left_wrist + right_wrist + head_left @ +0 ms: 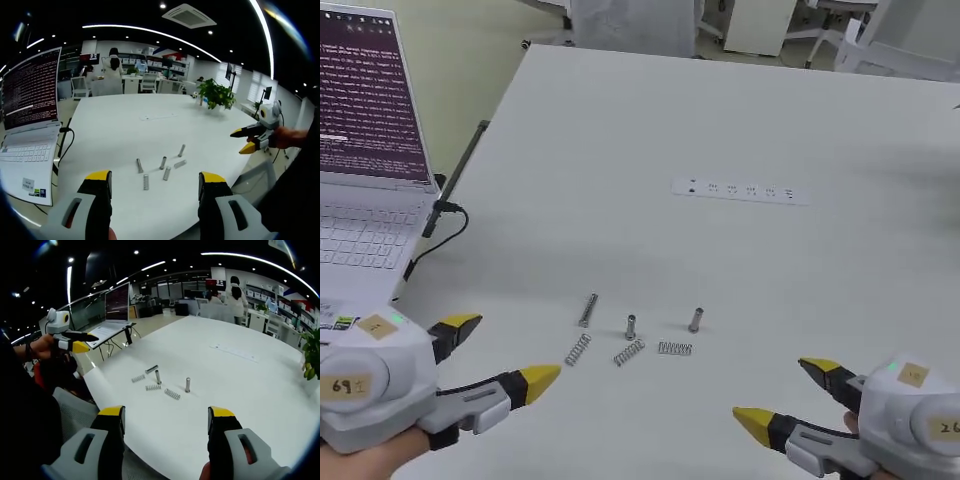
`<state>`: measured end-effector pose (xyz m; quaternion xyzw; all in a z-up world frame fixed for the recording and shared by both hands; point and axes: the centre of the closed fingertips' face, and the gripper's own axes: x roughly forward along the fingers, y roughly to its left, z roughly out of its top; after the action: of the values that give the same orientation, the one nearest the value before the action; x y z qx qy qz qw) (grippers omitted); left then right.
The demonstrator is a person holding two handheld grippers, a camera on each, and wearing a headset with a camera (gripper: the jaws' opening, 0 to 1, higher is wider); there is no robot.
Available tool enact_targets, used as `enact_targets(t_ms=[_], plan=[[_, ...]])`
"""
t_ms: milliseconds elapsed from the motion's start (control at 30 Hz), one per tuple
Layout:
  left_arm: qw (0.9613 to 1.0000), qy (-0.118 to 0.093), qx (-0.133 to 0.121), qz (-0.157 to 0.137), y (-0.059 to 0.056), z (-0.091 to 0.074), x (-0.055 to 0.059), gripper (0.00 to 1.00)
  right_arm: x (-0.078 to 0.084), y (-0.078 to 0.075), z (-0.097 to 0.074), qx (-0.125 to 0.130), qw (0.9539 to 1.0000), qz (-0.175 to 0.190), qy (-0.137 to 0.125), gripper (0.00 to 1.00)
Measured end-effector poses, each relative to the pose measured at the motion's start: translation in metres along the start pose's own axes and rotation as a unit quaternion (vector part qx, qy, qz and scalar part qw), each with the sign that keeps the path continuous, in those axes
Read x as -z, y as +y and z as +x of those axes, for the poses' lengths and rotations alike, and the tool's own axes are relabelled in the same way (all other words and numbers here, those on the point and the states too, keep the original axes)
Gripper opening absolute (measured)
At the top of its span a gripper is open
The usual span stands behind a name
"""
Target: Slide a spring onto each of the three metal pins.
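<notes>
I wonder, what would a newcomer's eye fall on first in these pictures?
Three metal pins and three loose springs sit clustered near the white table's front edge. The yellow-tipped left gripper and right gripper hover open on either side, with a lit laptop at far left.

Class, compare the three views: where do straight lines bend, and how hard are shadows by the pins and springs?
Head view: table edges straight, light even, pins and springs cast only faint soft shadows. Left gripper view: fisheye bows the table edge and ceiling light strip. Right gripper view: same bowing.
</notes>
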<state>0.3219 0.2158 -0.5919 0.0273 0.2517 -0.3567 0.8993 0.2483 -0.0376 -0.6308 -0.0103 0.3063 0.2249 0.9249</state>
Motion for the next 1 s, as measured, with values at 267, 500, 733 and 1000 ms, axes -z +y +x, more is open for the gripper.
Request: enact_targets(t_ms=[267,500,733,1000], plan=[[1.0,0.004,-0.005,-0.002,0.0019,-0.0058,0.0048,0.67,0.0,0.0059,0.0015,-0.007,1.0,-0.003,0.001,0.65],[1.0,0.002,-0.005,-0.004,0.0008,-0.0043,0.0052,0.66,-0.0016,0.0047,0.0001,-0.007,1.0,-0.007,-0.002,0.65],[1.0,-0.002,-0.004,-0.003,-0.0018,-0.0016,0.0031,0.66,0.0001,0.0021,-0.0034,-0.005,1.0,-0.007,-0.002,0.65],[1.0,-0.001,-0.005,0.0,-0.0026,-0.0039,0.0038,0.66,0.0023,0.0031,-0.0047,-0.007,1.0,-0.007,0.0,0.65]])
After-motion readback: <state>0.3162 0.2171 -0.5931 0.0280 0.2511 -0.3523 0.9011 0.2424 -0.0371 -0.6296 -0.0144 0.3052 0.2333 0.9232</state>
